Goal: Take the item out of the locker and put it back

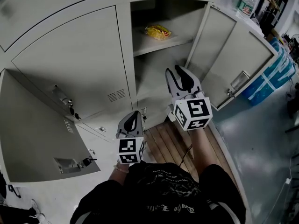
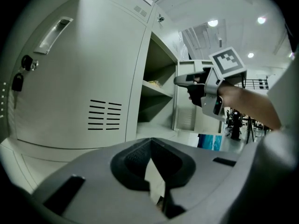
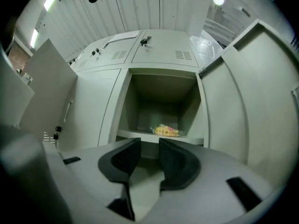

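Grey metal locker point(image 1: 122, 50) bank, seen from above. The right tongs point(image 1: 174, 72) point level at 1 open compartment, jaws partly apart with nothing between them. A yellow snack packet point(image 1: 158, 31) lies on the shelf point(image 1: 187, 40) inside, straight ahead of these jaws and well apart from them. The open door point(image 1: 233, 55) stands to their right. The left tongs point(image 1: 135, 114), lower and nearer the person, have their tips together and hold nothing. Wooden planks point(image 1: 166, 143) lie beneath both tongs. Smooth grey floor point(image 1: 252, 143) spreads to the right, with blue-and-white packs point(image 1: 275, 73) beyond the door.

A snack packet point(image 1: 158, 31) lies on the shelf point(image 1: 183, 40) inside the open locker point(image 1: 159, 10), whose door point(image 1: 233, 59) stands to its right.
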Available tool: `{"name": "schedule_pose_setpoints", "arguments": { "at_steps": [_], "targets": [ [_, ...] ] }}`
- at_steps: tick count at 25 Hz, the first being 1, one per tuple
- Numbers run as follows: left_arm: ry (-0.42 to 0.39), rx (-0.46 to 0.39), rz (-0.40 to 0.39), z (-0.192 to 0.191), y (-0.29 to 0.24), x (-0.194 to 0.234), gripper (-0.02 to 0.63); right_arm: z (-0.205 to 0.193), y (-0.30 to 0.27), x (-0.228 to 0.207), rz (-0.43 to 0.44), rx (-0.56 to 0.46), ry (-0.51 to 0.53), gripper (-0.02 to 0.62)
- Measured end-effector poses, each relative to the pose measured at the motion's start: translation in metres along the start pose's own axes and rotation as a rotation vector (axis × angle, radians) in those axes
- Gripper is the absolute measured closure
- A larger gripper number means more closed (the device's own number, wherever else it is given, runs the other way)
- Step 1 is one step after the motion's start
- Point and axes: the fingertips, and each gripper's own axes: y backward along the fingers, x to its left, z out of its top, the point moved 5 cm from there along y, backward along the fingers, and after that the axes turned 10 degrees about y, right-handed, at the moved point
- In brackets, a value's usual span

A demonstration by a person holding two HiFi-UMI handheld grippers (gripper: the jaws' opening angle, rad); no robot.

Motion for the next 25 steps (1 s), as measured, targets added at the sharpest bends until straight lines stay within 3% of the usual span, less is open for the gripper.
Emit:
{"name": "schedule_pose_setpoints", "arguments": {
  "at_steps": [11, 25],
  "targets": [
    [0.009, 0.01, -0.007, 0.0, -0.007, 0.009, 0.6, 0.03, -0.067, -0.021, -0.014, -0.021, 0.078, 0.474],
    [0.026, 0.048, 0.046, -0.008, -0.003, 0.025, 0.6, 0.023, -0.123, -0.034, -0.057, 0.098, 0.104, 0.476]
  ]
}}
